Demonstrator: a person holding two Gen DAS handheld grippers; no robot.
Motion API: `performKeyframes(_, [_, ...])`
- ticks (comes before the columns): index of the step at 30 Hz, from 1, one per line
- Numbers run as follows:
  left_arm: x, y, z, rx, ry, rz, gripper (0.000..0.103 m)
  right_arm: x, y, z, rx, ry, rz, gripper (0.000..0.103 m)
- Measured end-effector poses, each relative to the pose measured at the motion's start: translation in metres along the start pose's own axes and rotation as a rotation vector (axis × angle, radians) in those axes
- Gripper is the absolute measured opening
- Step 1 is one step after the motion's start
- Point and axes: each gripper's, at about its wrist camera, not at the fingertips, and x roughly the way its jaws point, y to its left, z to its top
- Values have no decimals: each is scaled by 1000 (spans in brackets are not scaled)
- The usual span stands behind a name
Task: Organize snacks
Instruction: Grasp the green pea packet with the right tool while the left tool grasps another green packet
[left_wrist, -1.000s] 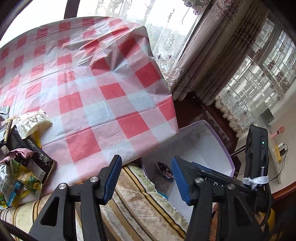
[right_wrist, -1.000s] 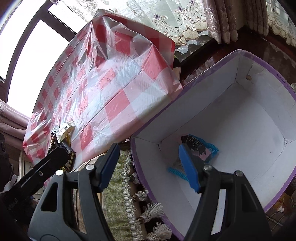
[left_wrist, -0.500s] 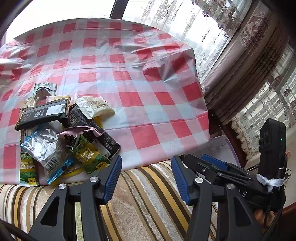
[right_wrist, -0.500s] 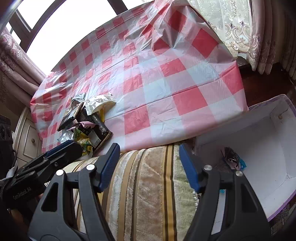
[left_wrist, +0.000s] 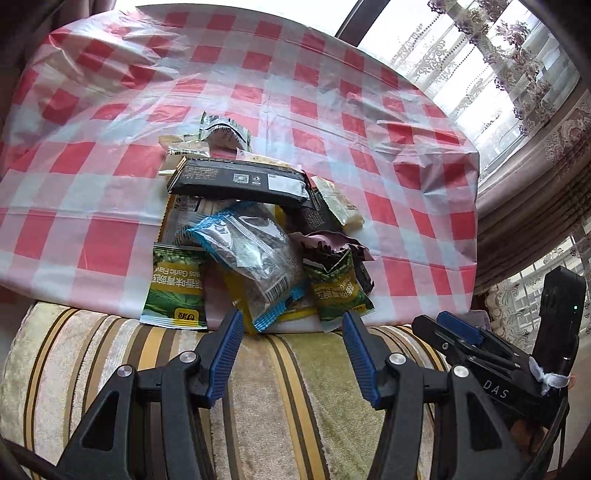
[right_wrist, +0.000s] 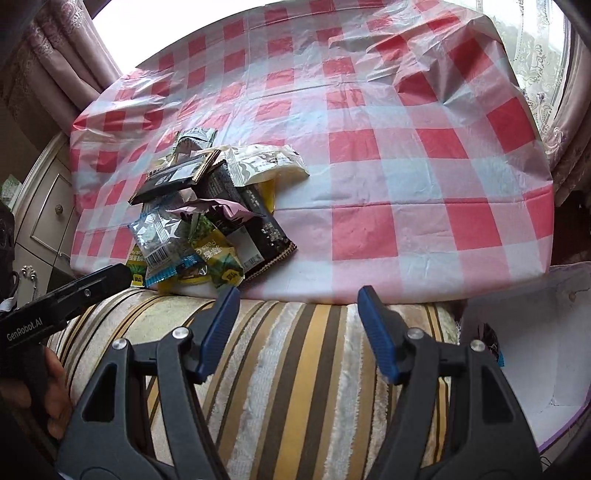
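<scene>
With nothing between them, both my left gripper and right gripper gape part open above the striped cushion; snack pile lies mid-frame on the checked cloth, white box lower right.

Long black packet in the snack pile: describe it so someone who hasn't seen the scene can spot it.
Find the red-and-white checked tablecloth, then the heap of snacks at its near edge by the striped cushion. The long black packet lies flat across the far part of the heap. It is the only long dark bar with small white labels; its neighbours are green, clear or cream pouches.
</scene>
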Motion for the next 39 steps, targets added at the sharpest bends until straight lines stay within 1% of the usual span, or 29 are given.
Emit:
performKeyframes(4, [4, 36, 6, -66, 22, 56, 56, 12, 19, 6, -46, 17, 11, 70])
performKeyframes(7, [10, 57, 8, -104, 48, 89, 56, 20, 36, 9, -98, 23, 1, 70])
performKeyframes(13, [25, 76, 18, -122, 81, 146, 56, 36, 56, 13, -173, 43, -28, 70])
performKeyframes(16, [33, 77, 23, -116, 99, 155, 56, 43, 59, 16, -184, 55, -38, 70])
performKeyframes(19, [42, 72, 26, -77, 123, 170, 57, 50, 60, 19, -183, 70, -42, 70])
performKeyframes(21, [48, 68, 28, -54, 138, 188, 57, 54, 60, 21, -185, 76, -46, 70])
performKeyframes(25, [54, 60, 31, -21, 143, 226, 57, 57, 64, 23, -199, 78, -59, 68])
performKeyframes(27, [57, 56, 32, 2, 143, 244, 57, 60, 65, 23, -208, 85, -60, 64])
performKeyframes(29, [61, 51, 32, 24, 141, 261, 57, 65, 67, 23, -218, 100, -56, 55])
performKeyframes(33, [63, 48, 33, 42, 135, 274, 57, 70, 70, 23, -232, 108, -53, 51])
performKeyframes(35, [65, 46, 34, 47, 132, 277, 56, 71, 72, 23, -242, 113, -46, 47])
performKeyframes(36, [65, 45, 33, 49, 129, 277, 54, 72, 73, 23, -250, 113, -45, 45])
performKeyframes(37, [61, 47, 30, 48, 124, 274, 46, 71, 75, 23, -258, 111, -45, 41])
performKeyframes(38, [60, 47, 29, 46, 121, 275, 43, 71, 77, 22, -264, 107, -44, 36])
performKeyframes(39, [60, 47, 29, 43, 119, 274, 42, 70, 77, 22, -266, 102, -35, 33])
